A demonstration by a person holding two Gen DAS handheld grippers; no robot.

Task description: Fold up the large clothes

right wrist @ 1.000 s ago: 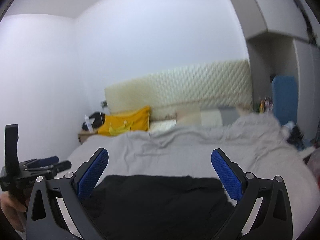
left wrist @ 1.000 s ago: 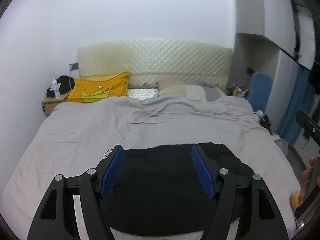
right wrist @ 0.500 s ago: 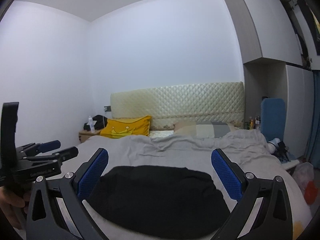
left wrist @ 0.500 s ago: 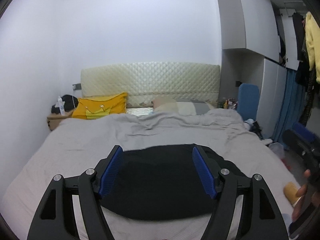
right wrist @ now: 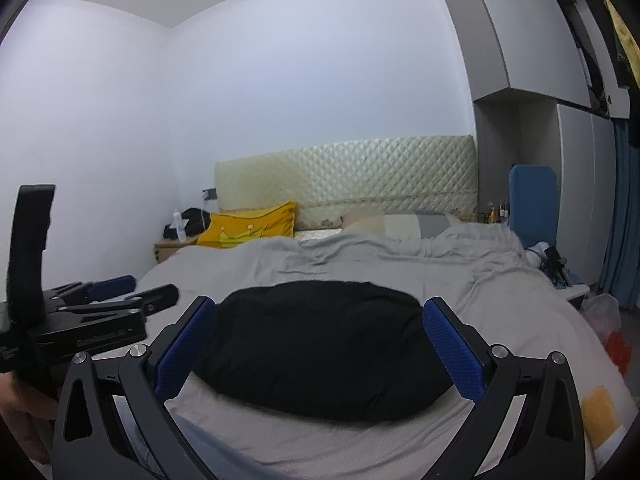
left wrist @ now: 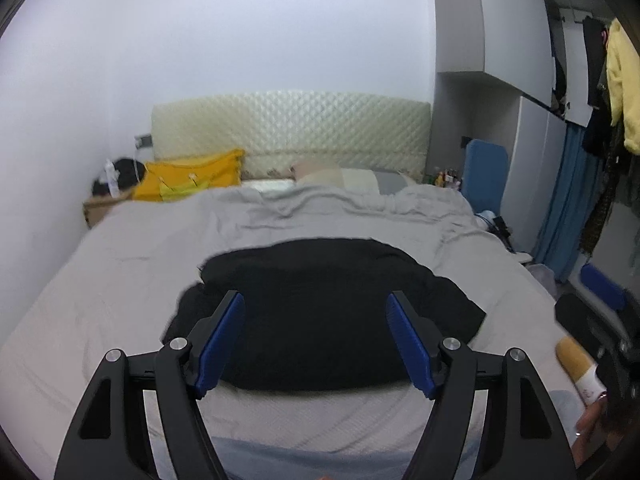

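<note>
Matt black cloth garment [left wrist: 320, 304] on grey cloth bedspread [left wrist: 132, 280]; glossy quilted headboard [left wrist: 292, 128].

Soft, even indoor light fills both wrist views, with a cool, bluish cast on the white wall [left wrist: 248, 40]. The source cannot be made out, and no hard shadows or glare show. Fisheye distortion bows the headboard [right wrist: 348, 168] and bends the cabinets [left wrist: 500, 32] toward 2 o'clock; dark vignetting cuts every corner. The black garment [left wrist: 320, 304] reads as a near-featureless mass, edges slightly smeared. The right gripper [left wrist: 600, 320] at 4 o'clock is blurred.
</note>
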